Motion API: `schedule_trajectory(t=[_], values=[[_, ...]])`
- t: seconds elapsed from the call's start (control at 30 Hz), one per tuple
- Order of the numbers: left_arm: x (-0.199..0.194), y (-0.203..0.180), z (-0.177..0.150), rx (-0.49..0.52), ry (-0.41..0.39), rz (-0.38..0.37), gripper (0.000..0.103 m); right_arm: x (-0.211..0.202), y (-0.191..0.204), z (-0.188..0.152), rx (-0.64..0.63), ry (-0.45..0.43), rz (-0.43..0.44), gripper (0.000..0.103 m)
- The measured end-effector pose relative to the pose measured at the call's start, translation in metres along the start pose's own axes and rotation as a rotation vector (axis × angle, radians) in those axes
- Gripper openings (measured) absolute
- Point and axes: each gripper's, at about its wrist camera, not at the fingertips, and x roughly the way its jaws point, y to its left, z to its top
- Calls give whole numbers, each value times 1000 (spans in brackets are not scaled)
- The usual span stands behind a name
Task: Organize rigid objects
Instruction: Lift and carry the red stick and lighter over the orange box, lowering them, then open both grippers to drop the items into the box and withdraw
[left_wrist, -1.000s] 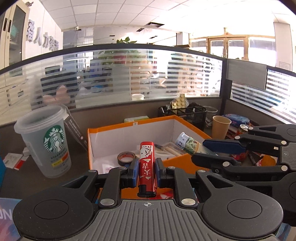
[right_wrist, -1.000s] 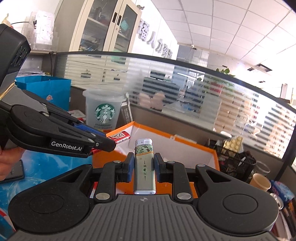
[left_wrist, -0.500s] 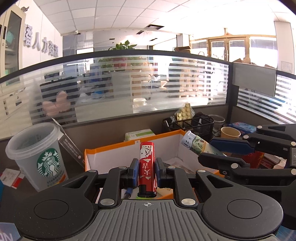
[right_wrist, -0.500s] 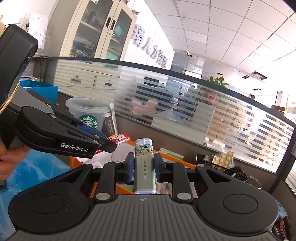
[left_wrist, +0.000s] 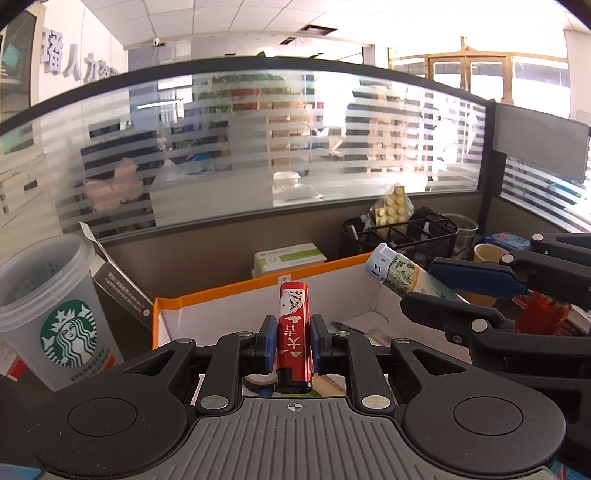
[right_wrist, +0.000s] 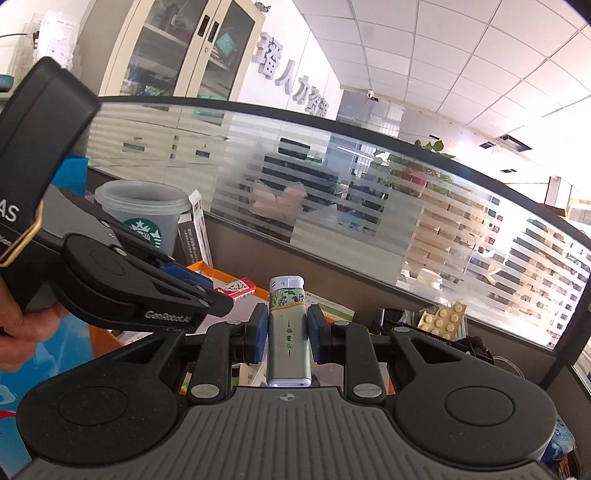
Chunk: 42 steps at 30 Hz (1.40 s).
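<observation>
Left gripper (left_wrist: 293, 341) clamps red plastic lighter (left_wrist: 293, 325); right gripper (right_wrist: 287, 334) clamps green-grey lighter (right_wrist: 288, 332). Carry step; next: lower into orange-rimmed cardboard box (left_wrist: 221, 293).

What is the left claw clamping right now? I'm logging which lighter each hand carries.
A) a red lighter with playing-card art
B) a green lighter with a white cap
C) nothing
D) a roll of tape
A: in the left wrist view, the left claw is shut on the red lighter; the right claw holds the green lighter.

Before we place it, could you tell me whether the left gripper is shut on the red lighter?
Shut: both blue pads of the left gripper press the red lighter's sides.
</observation>
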Motion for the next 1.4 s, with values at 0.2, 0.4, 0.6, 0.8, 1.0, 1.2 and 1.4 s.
schedule_trajectory(t=[0.2,0.4,0.6,0.8,1.0,1.2,1.4], values=[[27,8,-1,-21,41,9,17,23,3,-5,-19,34,5,21],[53,16,-6,-39,97,21,17,50,2,-12,-19,86,16,21],[68,20,-12,-38,143,45,17,72,0,-19,0,151,41,21],[71,21,-13,-30,170,55,17,88,-11,-25,59,223,75,21],[72,19,-14,-23,191,59,17,101,-18,-31,98,294,103,21],[77,15,-16,-14,210,60,17,121,-22,-36,120,372,133,21],[80,14,-18,-9,222,57,17,132,-27,-33,133,425,147,22]])
